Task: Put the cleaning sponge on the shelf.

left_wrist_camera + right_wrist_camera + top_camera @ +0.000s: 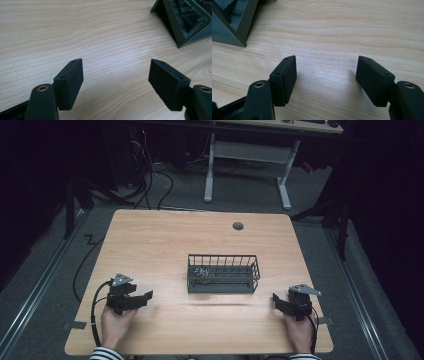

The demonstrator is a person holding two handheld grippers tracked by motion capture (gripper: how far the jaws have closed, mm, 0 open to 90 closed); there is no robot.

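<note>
A dark wire basket (223, 287) stands near the middle of the wooden table (165, 240), with small shiny and dark items lying in its left part. My left gripper (148, 296) rests on the table at the front left, held by a hand, its jaws pointing right toward the basket. It is open (116, 72) with bare wood between its jaws, and a corner of the basket (185, 37) lies at the upper right. My right gripper (274, 298) rests at the front right, open (326, 68) over bare wood, with the basket's corner (234, 37) at the upper left.
A round grey cable grommet (238, 226) sits near the table's far edge. Beyond the table stand a white desk frame (247, 155) and cables on a dark floor. Bare wood lies between the grippers and around the basket.
</note>
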